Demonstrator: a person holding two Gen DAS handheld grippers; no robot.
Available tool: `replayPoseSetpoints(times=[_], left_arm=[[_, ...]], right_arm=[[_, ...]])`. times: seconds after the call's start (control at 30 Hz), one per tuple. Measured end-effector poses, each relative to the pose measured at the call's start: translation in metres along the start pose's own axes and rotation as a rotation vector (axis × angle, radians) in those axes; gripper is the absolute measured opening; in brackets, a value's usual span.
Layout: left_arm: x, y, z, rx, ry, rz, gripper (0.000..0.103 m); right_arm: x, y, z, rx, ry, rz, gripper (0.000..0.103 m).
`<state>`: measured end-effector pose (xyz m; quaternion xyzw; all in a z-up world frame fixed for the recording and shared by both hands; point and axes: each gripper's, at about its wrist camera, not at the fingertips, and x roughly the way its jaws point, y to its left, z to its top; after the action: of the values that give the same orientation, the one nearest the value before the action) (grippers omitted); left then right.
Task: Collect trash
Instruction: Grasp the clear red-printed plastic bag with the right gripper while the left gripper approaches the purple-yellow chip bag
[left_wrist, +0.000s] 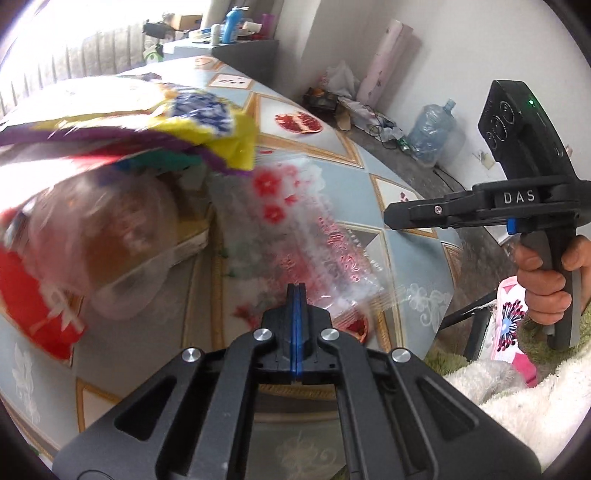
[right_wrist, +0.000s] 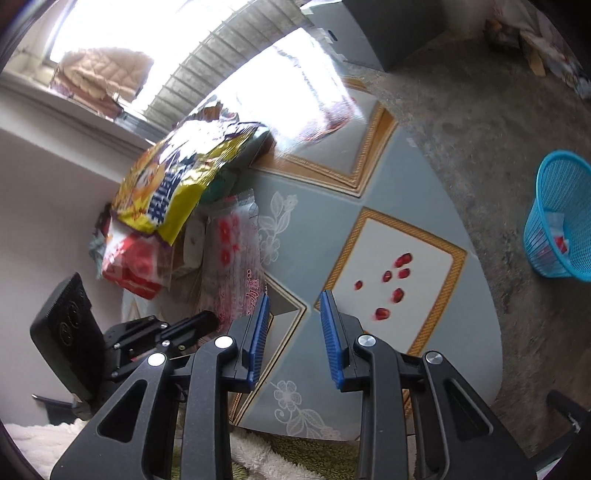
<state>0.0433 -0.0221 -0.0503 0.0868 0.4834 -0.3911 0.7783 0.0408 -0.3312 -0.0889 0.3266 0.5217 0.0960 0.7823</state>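
Trash wrapper (left_wrist: 314, 236), clear and slippery, sits at my left tool (left_wrist: 295, 291), pressed together. My right tool (right_wrist: 293, 314) is spread, empty. Thin film could slip free.

"DAS" stands in white letters on the right gripper (left_wrist: 391, 218) body — other print is illegible.

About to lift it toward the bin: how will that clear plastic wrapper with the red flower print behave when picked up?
The clear wrapper looks like thin film lying flat and crinkled on the table, so it will probably droop and fold. It seems empty, so likely very light. The left gripper is shut at its near edge; glossy film may slip.
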Motion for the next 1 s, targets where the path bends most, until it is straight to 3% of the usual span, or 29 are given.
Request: replayPoseSetpoints(times=[0.17,0.4,0.43,0.53,0.57,0.73,1.0], left_arm=[[0.005,-0.009,0.008,0.030,0.010,0.002,0.000],[-0.022,0.002,0.006,-0.045,-0.027,0.010,0.000],[-0.024,0.004,0.005,-0.057,-0.018,0.022,0.002],[-0.020,0.007,0.002,-0.079,0.023,0.062,0.022],[-0.017,0.008,0.001,-0.084,0.038,0.078,0.022],[-0.007,0.011,0.005,-0.098,0.037,0.064,0.022],[0.011,-0.003,0.023,-0.031,0.031,0.070,0.009]], right_arm=[[-0.011,-0.014,0.000,0.041,-0.018,0.038,0.029],[-0.003,-0.009,-0.001,0.022,0.001,0.071,0.029],[0.001,-0.007,-0.001,0.013,0.011,0.077,0.029],[0.006,-0.002,-0.003,-0.014,0.031,0.081,0.030],[0.007,0.000,-0.003,-0.024,0.034,0.080,0.031],[0.004,0.005,-0.002,-0.054,0.029,0.066,0.043],[-0.001,-0.006,0.007,-0.041,0.003,0.056,0.044]])
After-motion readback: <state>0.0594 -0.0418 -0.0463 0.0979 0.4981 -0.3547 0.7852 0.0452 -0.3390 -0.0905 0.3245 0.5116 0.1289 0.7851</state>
